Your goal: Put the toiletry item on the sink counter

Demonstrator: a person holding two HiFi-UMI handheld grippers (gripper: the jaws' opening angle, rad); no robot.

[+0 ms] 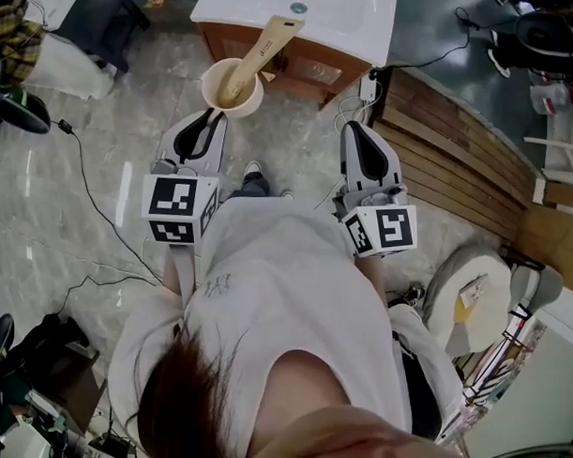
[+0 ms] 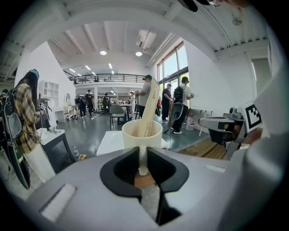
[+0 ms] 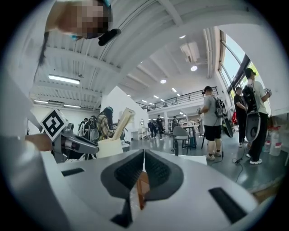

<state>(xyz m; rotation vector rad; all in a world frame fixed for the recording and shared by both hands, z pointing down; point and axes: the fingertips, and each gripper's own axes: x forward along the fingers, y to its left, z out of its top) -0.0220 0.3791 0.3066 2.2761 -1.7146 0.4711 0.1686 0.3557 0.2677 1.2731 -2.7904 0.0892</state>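
My left tongs (image 1: 210, 116) are clenched on the handle (image 2: 142, 155) of a cream cup (image 1: 210, 85). I hold the cup in the air, just on the near side of the white tabletop (image 1: 354, 19) with its sink. A toothpaste tube (image 1: 263, 48) stands tilted in the cup, leaning toward the far right. My right tongs (image 1: 355, 129), over to the right, are pressed together on nothing.

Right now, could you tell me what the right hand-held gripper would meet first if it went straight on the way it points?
Probably the sink counter: the shut, empty right hand-held gripper points at its near corner, though depth is unclear.
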